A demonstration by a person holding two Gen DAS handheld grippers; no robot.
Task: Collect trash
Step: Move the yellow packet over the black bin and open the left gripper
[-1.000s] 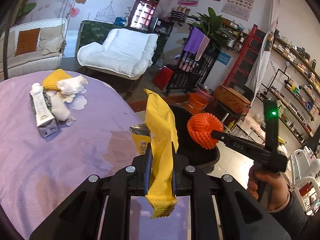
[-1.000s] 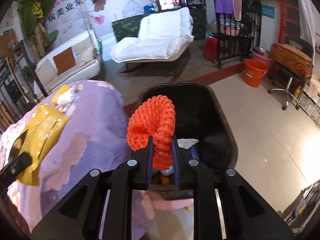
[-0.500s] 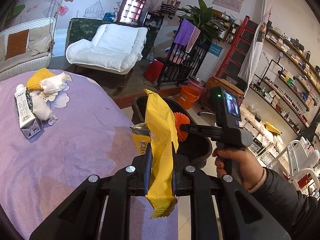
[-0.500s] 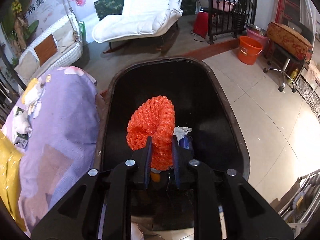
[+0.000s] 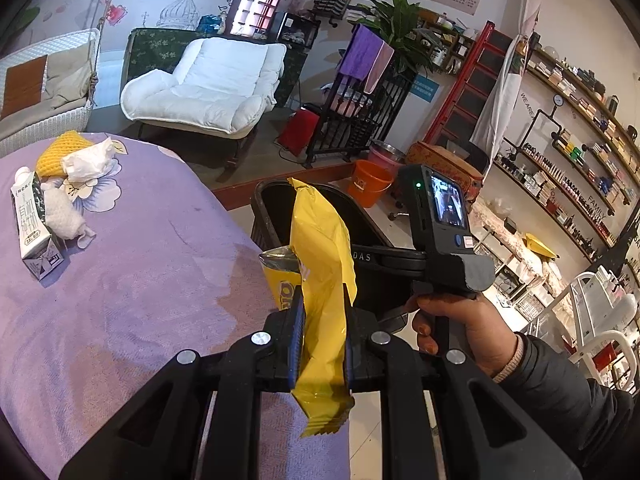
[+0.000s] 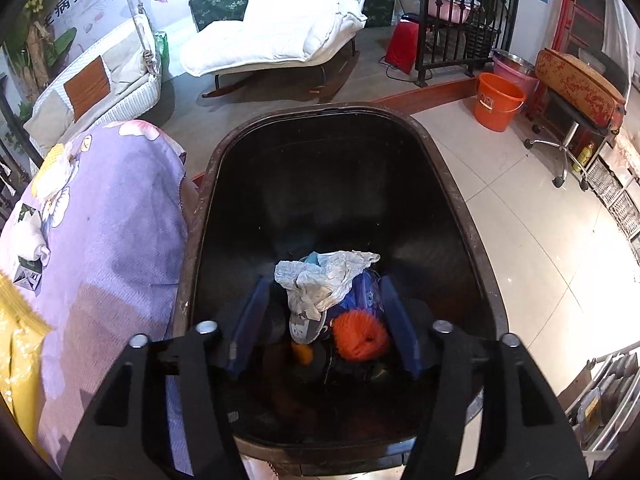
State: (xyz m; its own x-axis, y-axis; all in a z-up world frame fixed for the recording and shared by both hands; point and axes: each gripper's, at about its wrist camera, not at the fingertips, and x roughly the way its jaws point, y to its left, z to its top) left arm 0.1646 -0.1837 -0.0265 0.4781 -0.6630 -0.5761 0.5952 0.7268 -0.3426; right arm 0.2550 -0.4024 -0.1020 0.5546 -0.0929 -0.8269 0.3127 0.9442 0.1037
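Observation:
My left gripper (image 5: 320, 336) is shut on a yellow snack wrapper (image 5: 322, 276), held over the edge of the purple-clothed table (image 5: 120, 280) beside the black trash bin (image 5: 276, 200). My right gripper (image 6: 324, 320) hangs over the bin (image 6: 340, 120); its jaws are opening and nothing is pressed between the pads. The orange foam net (image 6: 360, 334) lies loose at the bin's bottom next to a crumpled white tissue (image 6: 320, 276) and a blue packet. In the left wrist view a hand (image 5: 460, 328) holds the right gripper's handle.
On the table's far left lie a milk carton (image 5: 34, 224), a white foam net (image 5: 62, 212), a crumpled tissue (image 5: 90, 160) and a yellow foam net (image 5: 56, 148). Beyond the bin stand an orange bucket (image 6: 498, 100), a white recliner (image 5: 208, 88) and a black metal rack.
My right gripper came down over the bin and its jaws spread apart, so the orange foam net dropped among the trash. The left gripper kept hold of the yellow wrapper and drifted slightly towards the bin.

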